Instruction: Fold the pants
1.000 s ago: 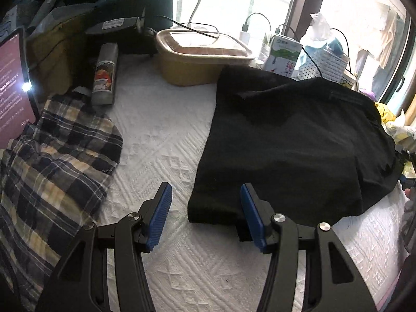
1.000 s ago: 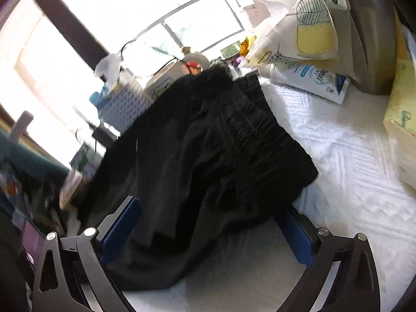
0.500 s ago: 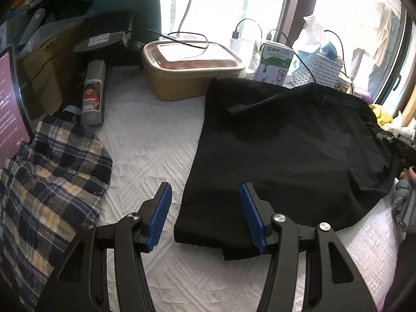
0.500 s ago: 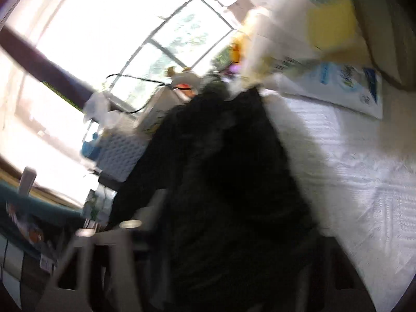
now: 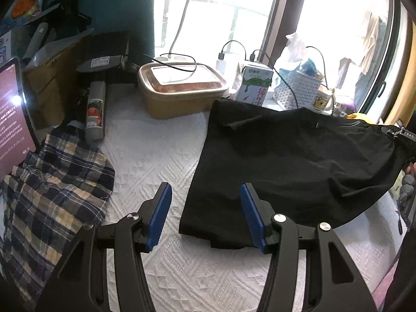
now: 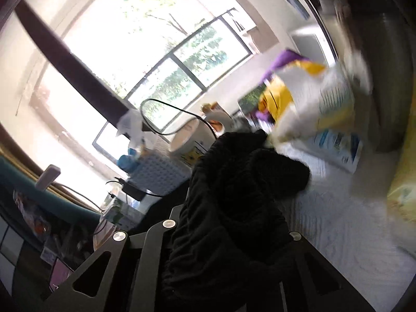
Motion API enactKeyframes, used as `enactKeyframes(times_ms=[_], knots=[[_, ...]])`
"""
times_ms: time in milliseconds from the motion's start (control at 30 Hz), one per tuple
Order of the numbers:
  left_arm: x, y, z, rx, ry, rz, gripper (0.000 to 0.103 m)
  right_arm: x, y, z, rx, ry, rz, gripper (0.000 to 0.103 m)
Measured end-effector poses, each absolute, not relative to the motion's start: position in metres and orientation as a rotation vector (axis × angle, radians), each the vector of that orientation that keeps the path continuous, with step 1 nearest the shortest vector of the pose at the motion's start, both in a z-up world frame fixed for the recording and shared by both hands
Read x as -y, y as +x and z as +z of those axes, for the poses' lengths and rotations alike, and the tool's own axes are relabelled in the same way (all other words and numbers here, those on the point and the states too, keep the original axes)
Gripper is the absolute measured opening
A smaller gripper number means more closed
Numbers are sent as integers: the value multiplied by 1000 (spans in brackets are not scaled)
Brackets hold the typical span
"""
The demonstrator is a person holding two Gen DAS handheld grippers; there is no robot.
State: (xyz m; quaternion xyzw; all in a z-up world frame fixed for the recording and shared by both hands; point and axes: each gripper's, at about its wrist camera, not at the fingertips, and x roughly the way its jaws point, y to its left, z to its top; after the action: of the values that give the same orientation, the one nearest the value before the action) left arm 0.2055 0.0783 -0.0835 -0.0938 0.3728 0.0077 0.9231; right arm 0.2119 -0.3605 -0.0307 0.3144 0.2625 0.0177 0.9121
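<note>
Black pants (image 5: 293, 161) lie spread on the white textured bedcover (image 5: 156, 161), their near left corner between my left fingers. My left gripper (image 5: 205, 213) is open, blue pads (image 5: 160, 215) apart, just above the bedcover. In the right wrist view, my right gripper (image 6: 228, 236) is shut on the bunched waistband end of the black pants (image 6: 234, 195) and holds it lifted off the bedcover. The right end of the pants hangs raised in the left wrist view.
Plaid trousers (image 5: 49, 195) lie at the left beside a lit tablet (image 5: 10, 119). A spray can (image 5: 95, 111), a tan lidded box (image 5: 179, 91), a milk carton (image 5: 253, 85) and a white basket (image 5: 299, 88) stand behind. Bags (image 6: 322, 109) lie at the right.
My right gripper has closed on the waistband end and lifted it. The left gripper has drawn back a little, still open.
</note>
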Motion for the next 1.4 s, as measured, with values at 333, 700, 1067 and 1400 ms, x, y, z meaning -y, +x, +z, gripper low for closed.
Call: enactKeyframes(times_ms=[333,700,1067,1400], knots=[[-105,194,-84,-748,-231,-5,56,268,217,13,-536,377,75,15],[-143,176,-76,-710,-268,13,56,63,256,-28,-712,-21,330,15],[-181,156,-86,-722,-312,82,58,-53,241,-106,-919,-178,569,63],[-165,173,-78,-715,-255,48,59,-10,213,-67,-836,-53,655,77]])
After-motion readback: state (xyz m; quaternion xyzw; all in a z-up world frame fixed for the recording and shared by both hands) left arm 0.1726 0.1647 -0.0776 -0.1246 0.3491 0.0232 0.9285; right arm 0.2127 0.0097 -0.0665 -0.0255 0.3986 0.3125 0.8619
